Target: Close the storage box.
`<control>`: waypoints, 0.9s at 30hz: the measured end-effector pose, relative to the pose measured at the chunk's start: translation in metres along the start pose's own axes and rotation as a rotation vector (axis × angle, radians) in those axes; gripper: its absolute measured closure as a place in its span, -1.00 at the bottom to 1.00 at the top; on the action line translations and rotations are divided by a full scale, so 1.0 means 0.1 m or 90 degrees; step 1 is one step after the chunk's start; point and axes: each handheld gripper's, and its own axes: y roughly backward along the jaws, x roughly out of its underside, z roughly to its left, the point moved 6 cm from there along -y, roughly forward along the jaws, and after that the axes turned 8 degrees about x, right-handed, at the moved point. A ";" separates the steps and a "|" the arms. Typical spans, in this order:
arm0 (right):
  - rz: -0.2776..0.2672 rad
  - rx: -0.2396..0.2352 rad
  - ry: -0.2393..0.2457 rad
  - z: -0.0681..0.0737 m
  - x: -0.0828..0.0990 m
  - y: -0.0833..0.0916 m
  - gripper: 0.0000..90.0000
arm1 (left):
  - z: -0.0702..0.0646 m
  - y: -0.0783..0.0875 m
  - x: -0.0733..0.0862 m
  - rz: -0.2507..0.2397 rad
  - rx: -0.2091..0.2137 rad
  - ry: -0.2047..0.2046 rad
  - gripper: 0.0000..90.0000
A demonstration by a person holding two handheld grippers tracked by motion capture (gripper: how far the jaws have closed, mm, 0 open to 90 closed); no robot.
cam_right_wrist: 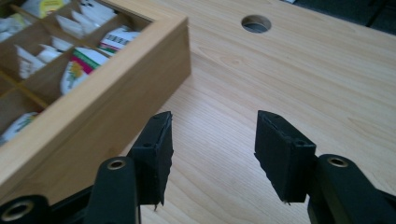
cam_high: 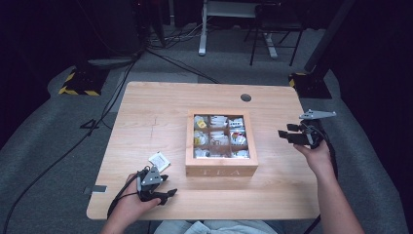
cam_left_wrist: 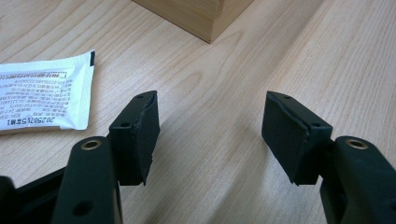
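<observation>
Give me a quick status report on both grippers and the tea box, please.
Left gripper open, empty, beside loose sachet. Right gripper open, empty, right of tea box. Box compartments hold sachets. Nothing in the way.

One wooden tea box [cam_high: 221, 169] sits on the one table [cam_high: 146, 105], and it is split into nine compartments, three rows of three. Every compartment holds tea packets, too small and crowded to count. One single white sachet [cam_high: 159, 161] lies loose on the table outside the box. Two claws are over the table: the left claw [cam_high: 168, 189] and the right claw [cam_high: 285, 131]. One round hole [cam_high: 246, 97] is cut in the tabletop.
</observation>
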 end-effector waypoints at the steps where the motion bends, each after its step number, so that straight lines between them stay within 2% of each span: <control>1: 0.000 0.002 -0.010 -0.04 0.03 -0.03 0.04 | 0.00 0.00 0.00 0.001 0.000 0.000 -0.17; 4: 0.001 0.008 -0.030 -0.15 0.13 -0.11 0.04 | 0.00 -0.01 0.00 0.000 0.000 0.001 -0.17; 10: -0.006 0.023 -0.030 -0.28 0.30 -0.25 0.04 | 0.00 -0.02 -0.01 -0.001 0.001 -0.002 -0.18; 17: -0.009 0.032 -0.025 -0.33 0.44 -0.39 0.04 | 0.00 -0.02 -0.02 0.001 -0.001 -0.002 -0.19; 22: 0.006 0.034 -0.033 -0.33 0.54 -0.49 0.05 | 0.00 -0.03 -0.03 0.002 -0.002 -0.004 -0.19; 27: 0.025 0.043 -0.022 -0.30 0.62 -0.59 0.04 | 0.01 -0.04 -0.03 0.002 -0.001 -0.006 -0.20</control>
